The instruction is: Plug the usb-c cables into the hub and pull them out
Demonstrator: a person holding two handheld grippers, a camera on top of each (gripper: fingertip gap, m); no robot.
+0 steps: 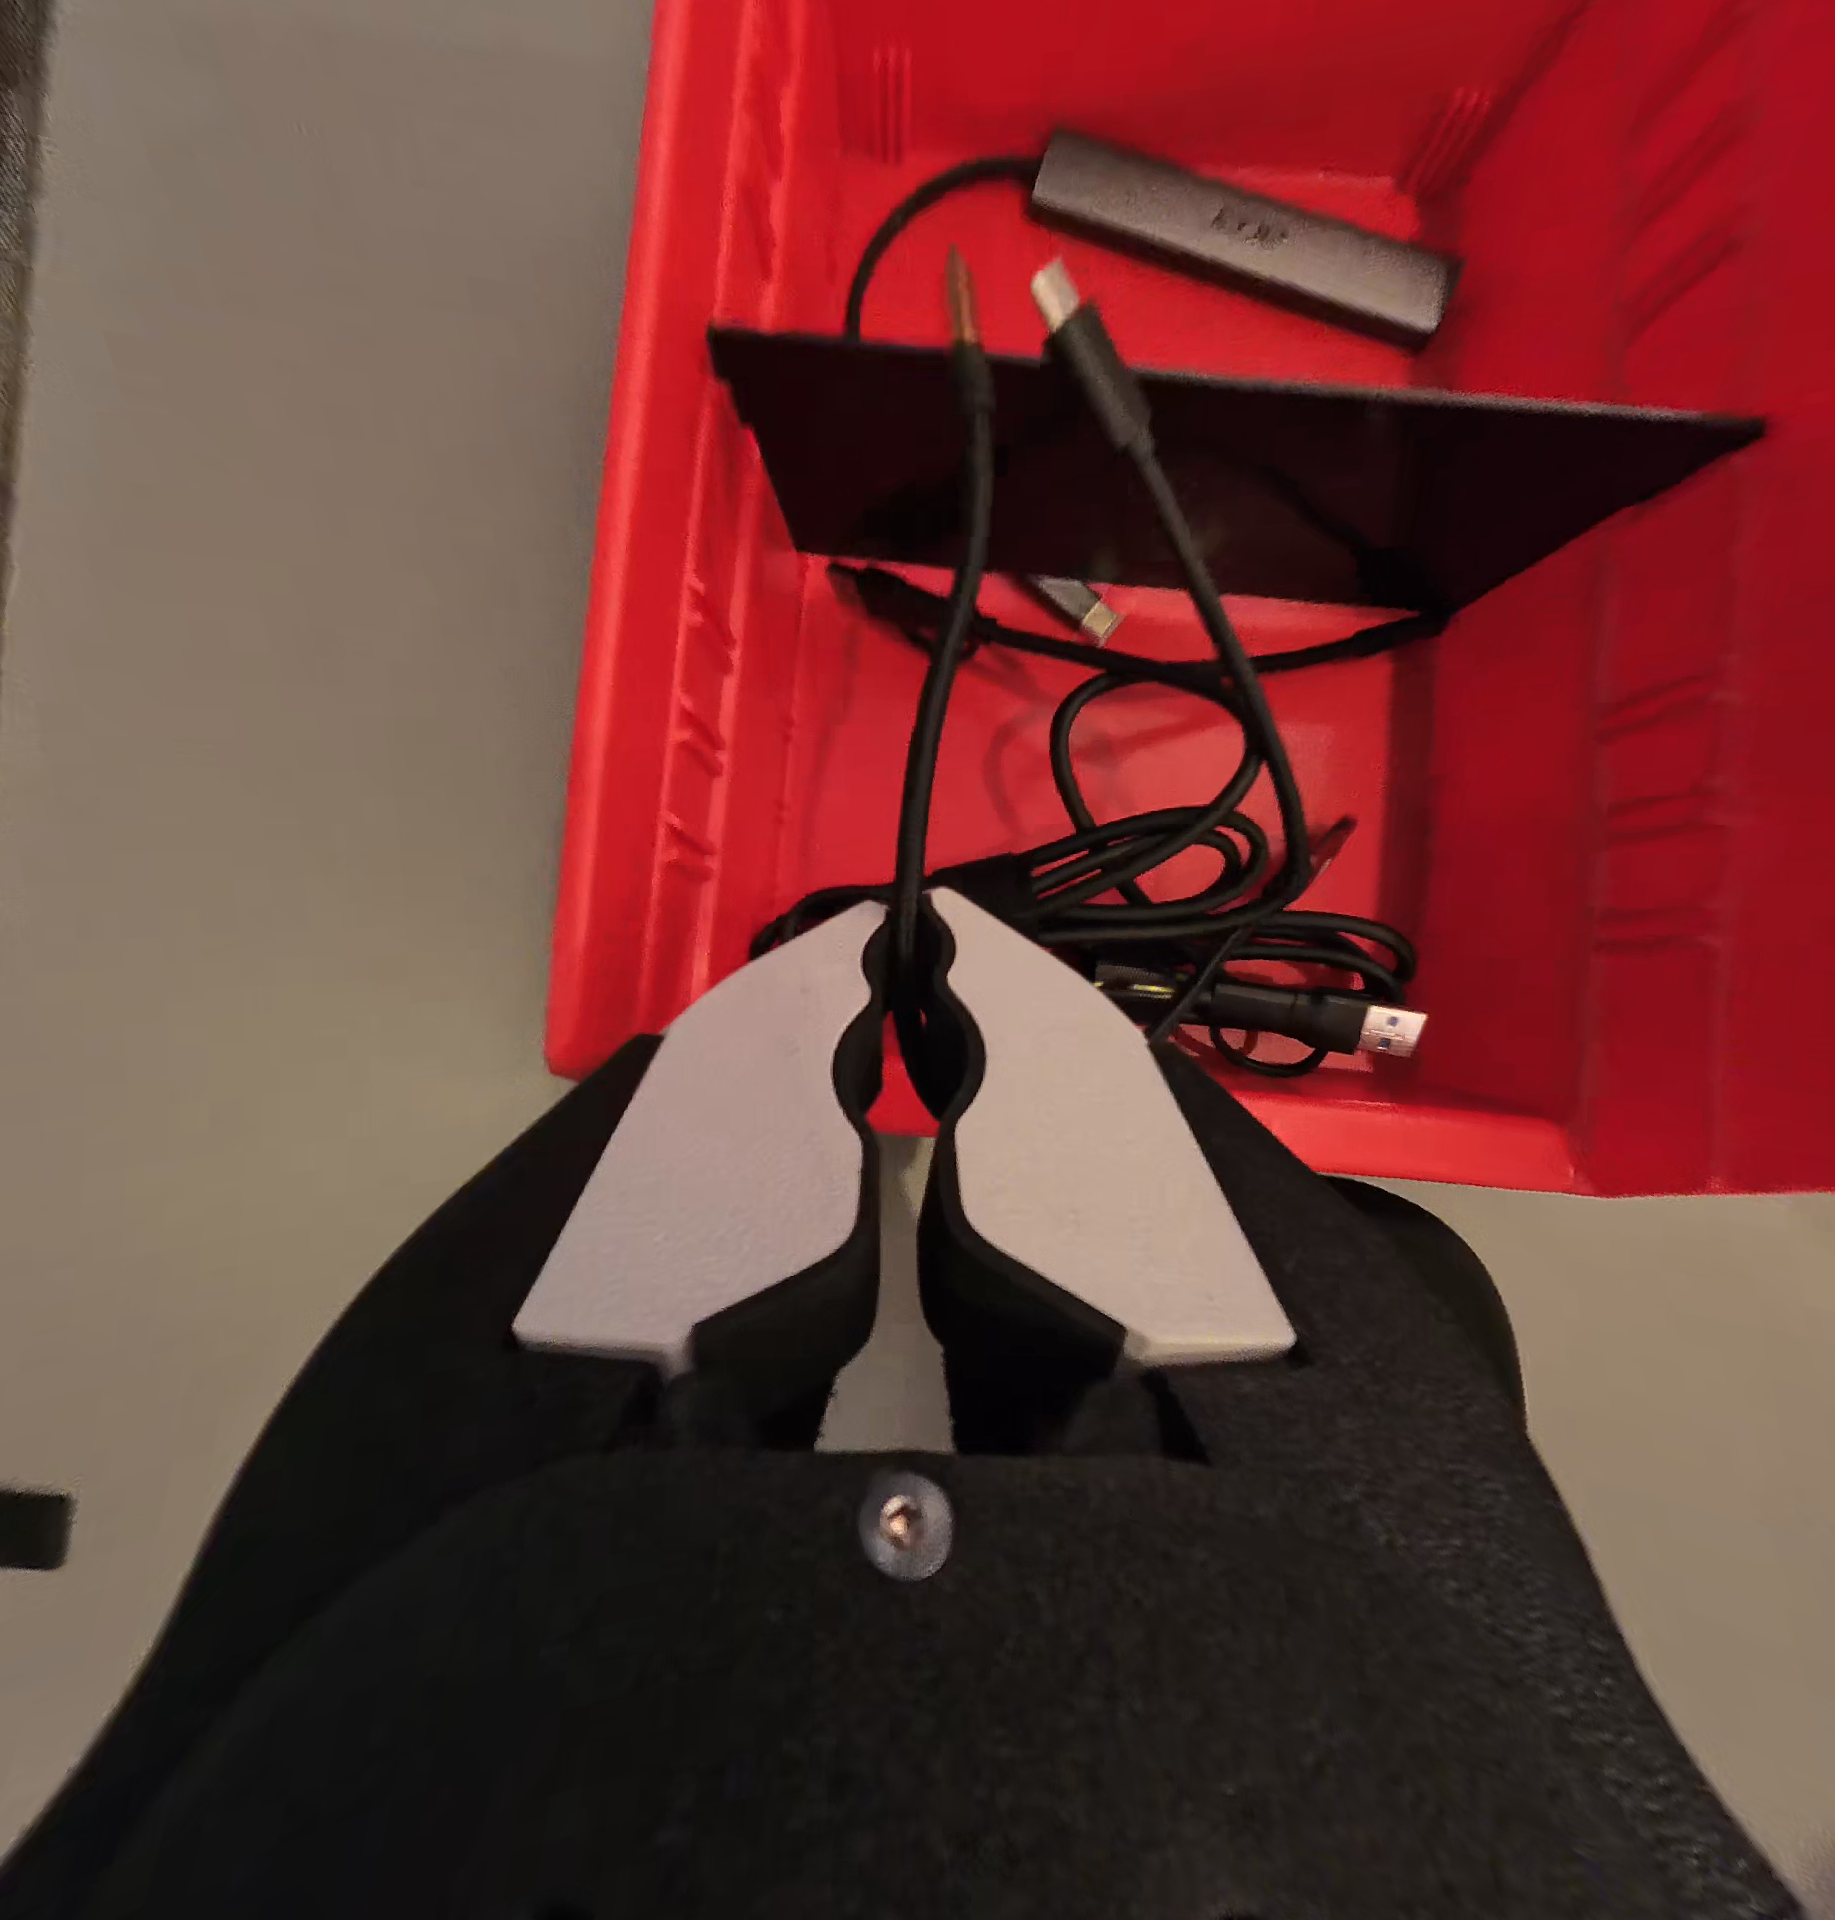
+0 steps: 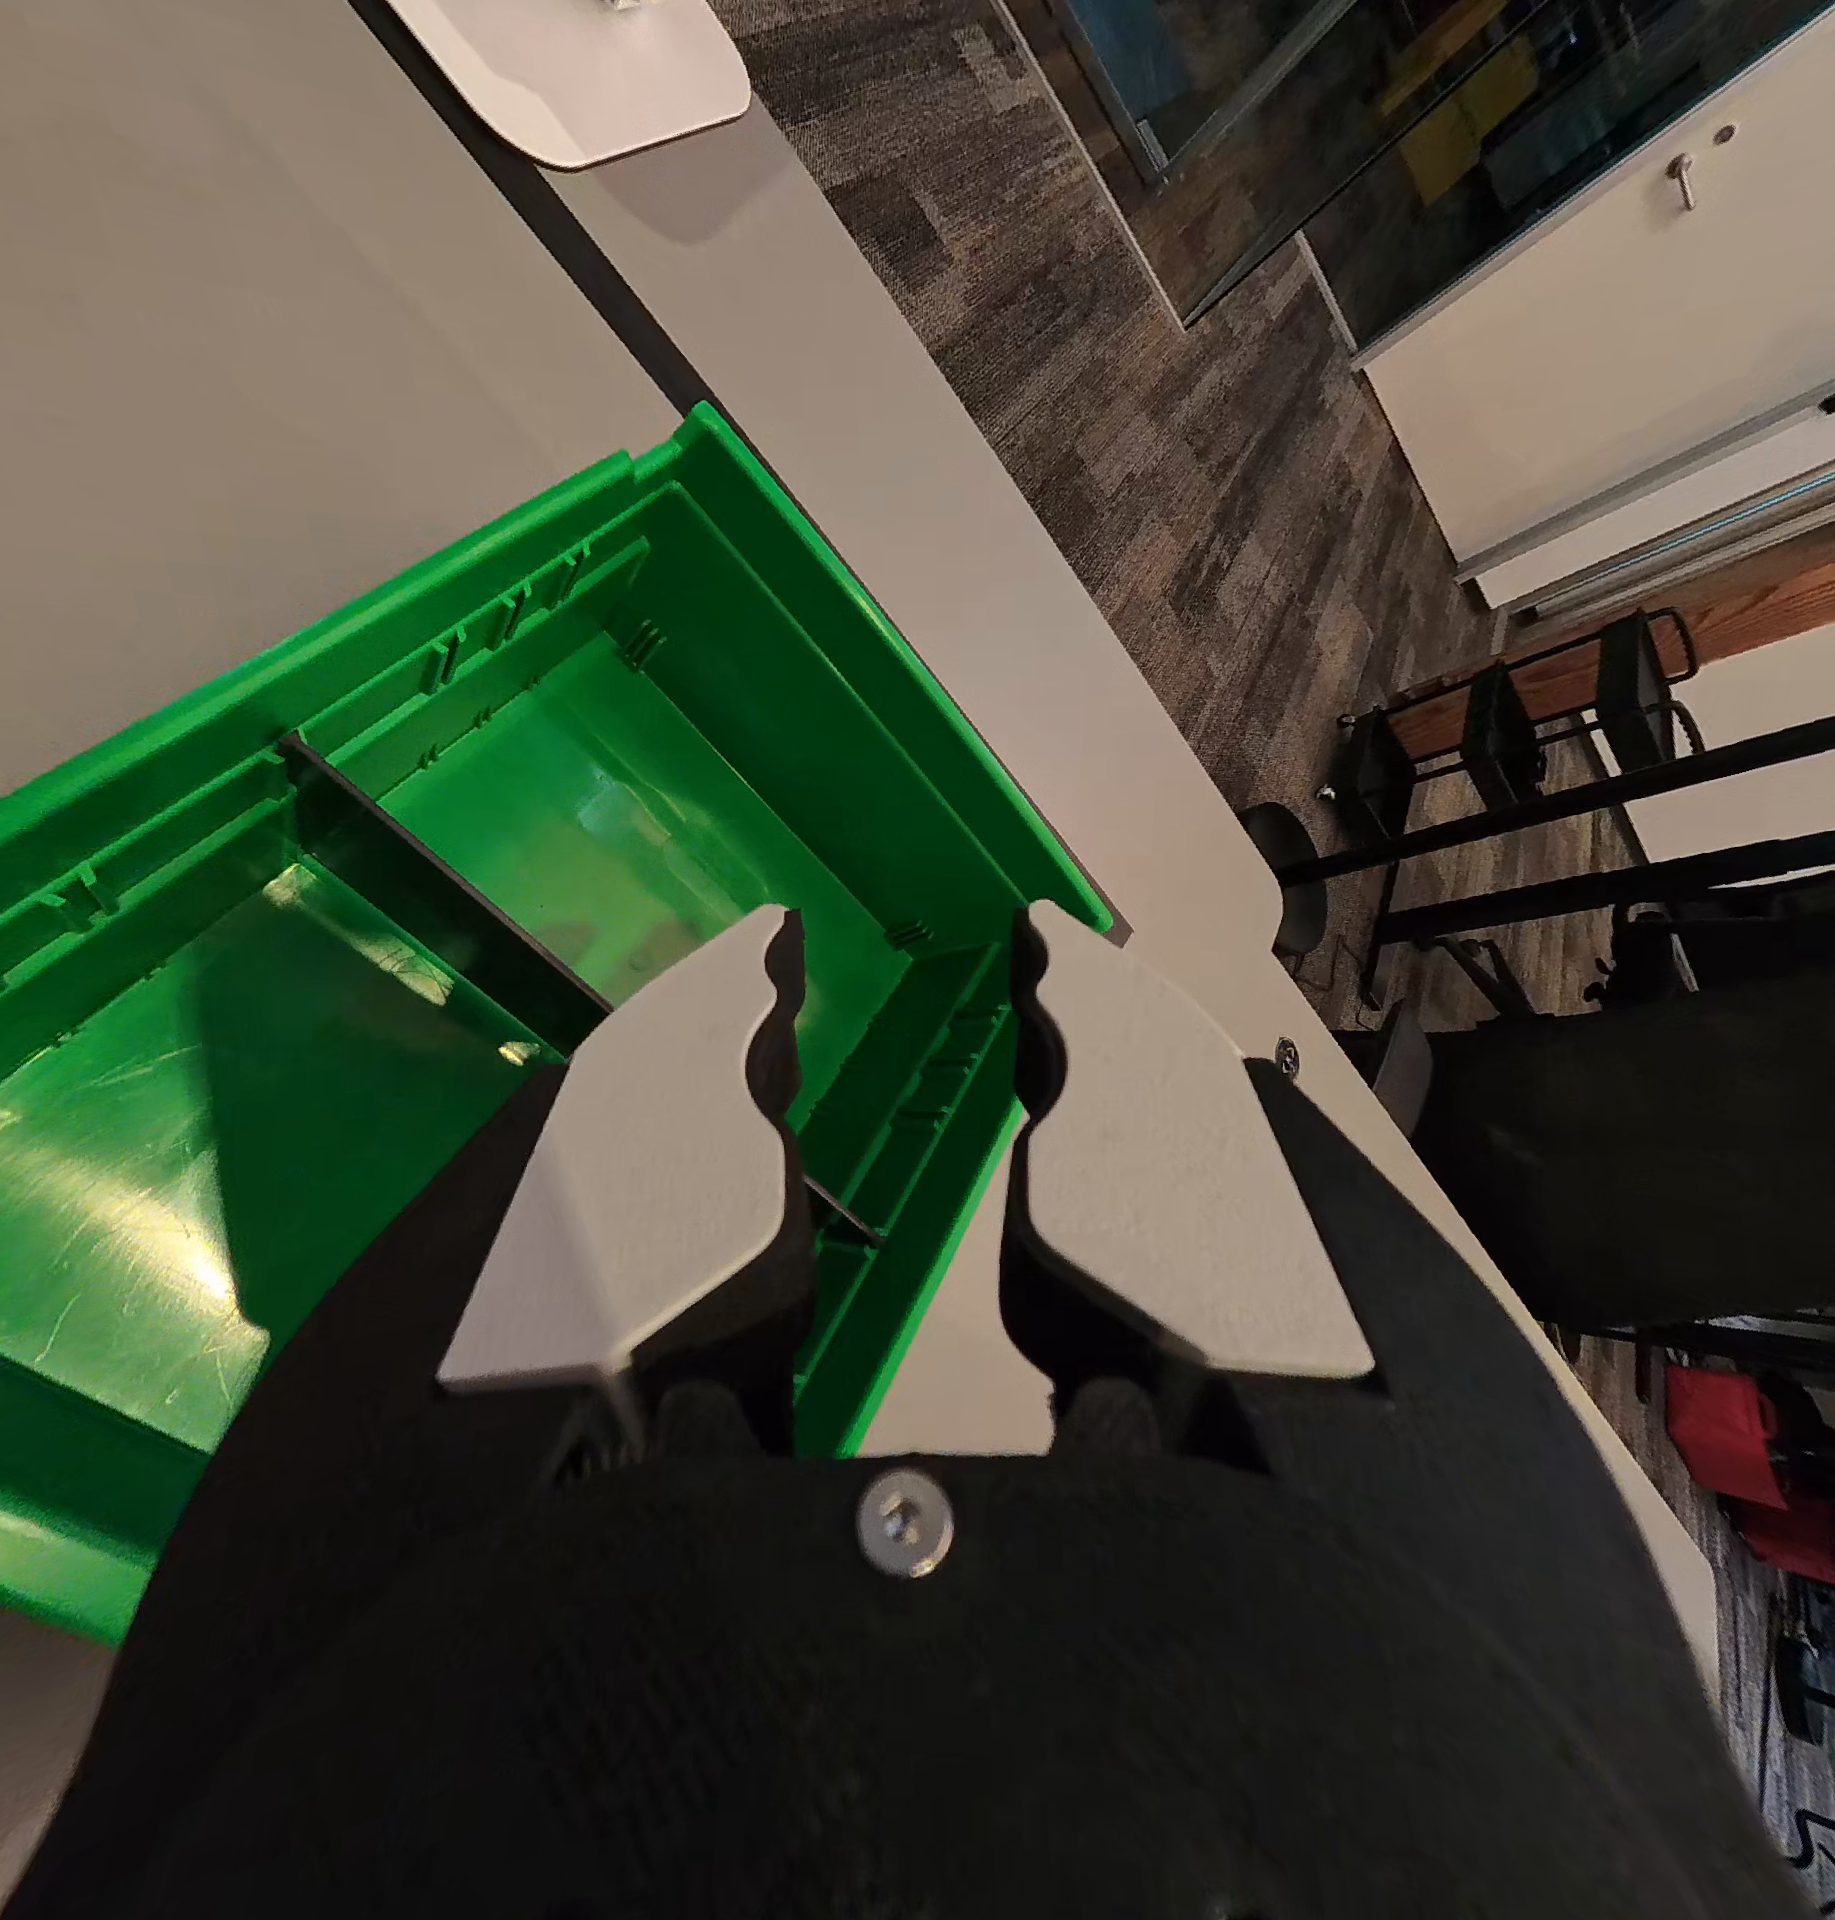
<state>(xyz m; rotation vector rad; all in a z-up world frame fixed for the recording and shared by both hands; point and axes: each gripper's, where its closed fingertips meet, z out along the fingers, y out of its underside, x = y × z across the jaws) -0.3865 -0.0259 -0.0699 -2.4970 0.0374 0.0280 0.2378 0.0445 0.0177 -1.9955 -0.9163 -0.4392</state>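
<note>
In the left wrist view, my left gripper (image 1: 908, 914) is shut on a thin black cable (image 1: 944, 675). The cable rises from the jaws to a brass-tipped plug (image 1: 960, 296) that stands above the red bin (image 1: 684, 520). A second black cable with a silver USB-C plug (image 1: 1058, 296) stands up beside it. The grey hub (image 1: 1245, 239) lies in the bin's far compartment, behind a black divider (image 1: 1308, 488). In the right wrist view, my right gripper (image 2: 908, 925) is open with nothing between its fingers, above a green bin (image 2: 269, 1091).
A tangle of black cables (image 1: 1204, 883) with a USB-A plug (image 1: 1396, 1029) lies in the red bin's near compartment. Another silver plug (image 1: 1084, 613) lies by the divider. The green bin has a dark divider (image 2: 425, 852) and sits near the table edge (image 2: 1152, 727). Floor and chairs lie beyond. Some 65 cm of space lies between my two pairs of fingers. About 25 cm separates my left fingertips from the grey hub (image 1: 1245, 239).
</note>
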